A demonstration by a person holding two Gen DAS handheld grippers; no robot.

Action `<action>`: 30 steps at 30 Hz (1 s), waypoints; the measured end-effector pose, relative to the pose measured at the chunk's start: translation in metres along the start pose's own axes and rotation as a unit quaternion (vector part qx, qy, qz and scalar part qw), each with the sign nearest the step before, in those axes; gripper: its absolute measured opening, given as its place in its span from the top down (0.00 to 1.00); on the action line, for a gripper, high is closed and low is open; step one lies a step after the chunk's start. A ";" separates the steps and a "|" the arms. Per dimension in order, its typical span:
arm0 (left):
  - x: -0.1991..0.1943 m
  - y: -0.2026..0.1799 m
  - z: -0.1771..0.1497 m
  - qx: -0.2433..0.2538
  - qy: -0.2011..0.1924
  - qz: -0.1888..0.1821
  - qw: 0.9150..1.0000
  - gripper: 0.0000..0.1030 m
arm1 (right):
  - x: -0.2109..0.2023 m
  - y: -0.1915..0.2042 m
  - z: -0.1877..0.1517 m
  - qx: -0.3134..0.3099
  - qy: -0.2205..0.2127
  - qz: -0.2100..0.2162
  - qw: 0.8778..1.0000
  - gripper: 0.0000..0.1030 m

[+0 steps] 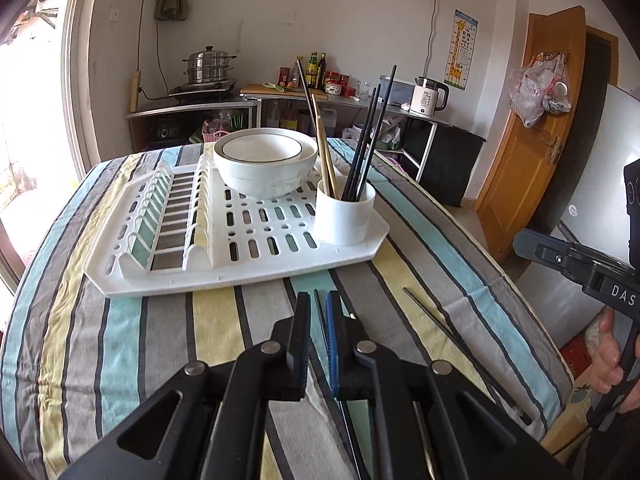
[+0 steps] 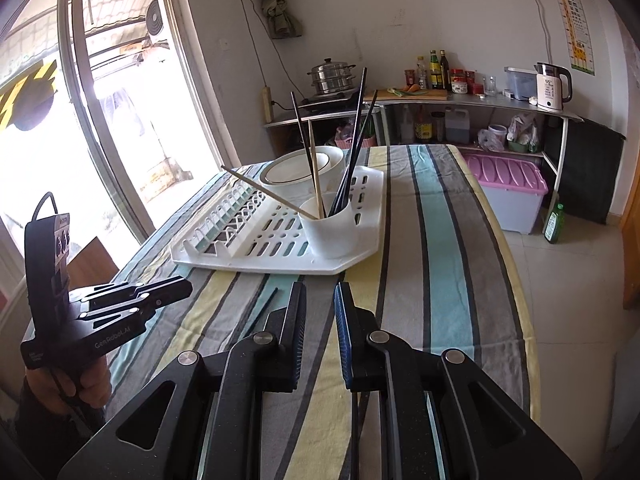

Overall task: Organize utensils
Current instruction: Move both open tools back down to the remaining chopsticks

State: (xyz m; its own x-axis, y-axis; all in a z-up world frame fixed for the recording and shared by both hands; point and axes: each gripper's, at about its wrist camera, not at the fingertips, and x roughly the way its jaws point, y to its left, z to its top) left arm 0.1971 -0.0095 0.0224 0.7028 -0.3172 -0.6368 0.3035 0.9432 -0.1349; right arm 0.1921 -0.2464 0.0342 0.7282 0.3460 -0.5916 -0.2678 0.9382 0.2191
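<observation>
A white utensil cup [image 1: 344, 220] [image 2: 328, 236] stands on the near right corner of a white dish rack [image 1: 240, 272] [image 2: 256, 260]. It holds several black chopsticks [image 1: 368, 140] [image 2: 352, 160] and wooden ones [image 1: 324, 152] [image 2: 316, 176]. Stacked white bowls [image 1: 264, 176] [image 2: 332, 168] sit behind the cup. Two loose black chopsticks lie on the striped cloth: one [image 1: 460, 344] to the right, one [image 1: 320, 312] [image 2: 264, 308] seen through my left gripper's gap. My left gripper [image 1: 318, 300] [image 2: 176, 294] hovers shut and empty. My right gripper [image 2: 320, 292] [image 1: 520, 240] hovers narrowly open, with nothing between its pads.
The striped tablecloth [image 1: 120, 340] drops off at the right edge. A purple-lidded bin [image 2: 508, 184] and a green bottle [image 2: 554, 224] stand on the floor beyond. Shelving with a kettle [image 2: 552, 88] and steamer pot lines the back wall. A hand [image 1: 608, 356] holds the right gripper.
</observation>
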 end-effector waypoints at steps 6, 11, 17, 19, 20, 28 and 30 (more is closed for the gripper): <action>-0.006 0.001 -0.022 -0.002 0.013 -0.003 1.000 0.92 | 0.002 0.008 -0.019 0.002 0.017 0.008 1.000 0.85; 0.001 0.001 -0.029 0.000 0.028 -0.002 1.000 0.92 | 0.012 0.013 -0.028 0.003 0.034 0.014 0.999 0.85; 0.014 0.003 -0.027 0.000 0.042 -0.004 0.999 0.84 | 0.032 0.023 -0.030 -0.004 0.060 0.020 0.998 0.85; 0.021 0.005 -0.025 0.003 0.051 -0.006 0.999 0.83 | 0.042 0.026 -0.031 -0.006 0.070 0.022 0.997 0.85; 0.025 0.006 -0.024 0.004 0.056 -0.006 0.998 0.83 | 0.048 0.027 -0.031 -0.007 0.076 0.021 0.997 0.85; 0.057 0.019 -0.014 0.003 0.088 0.004 0.996 0.83 | 0.083 0.036 -0.039 -0.012 0.116 0.022 0.993 0.85; 0.058 0.023 -0.012 0.000 0.088 0.005 0.996 0.83 | 0.092 0.040 -0.041 -0.016 0.125 0.021 0.992 0.85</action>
State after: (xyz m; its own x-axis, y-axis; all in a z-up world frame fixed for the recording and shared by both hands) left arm 0.2375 -0.0051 -0.0267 0.5828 -0.2851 -0.7610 0.2971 0.9464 -0.1270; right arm 0.2226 -0.1769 -0.0428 0.5371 0.3706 -0.7578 -0.3179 0.9210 0.2251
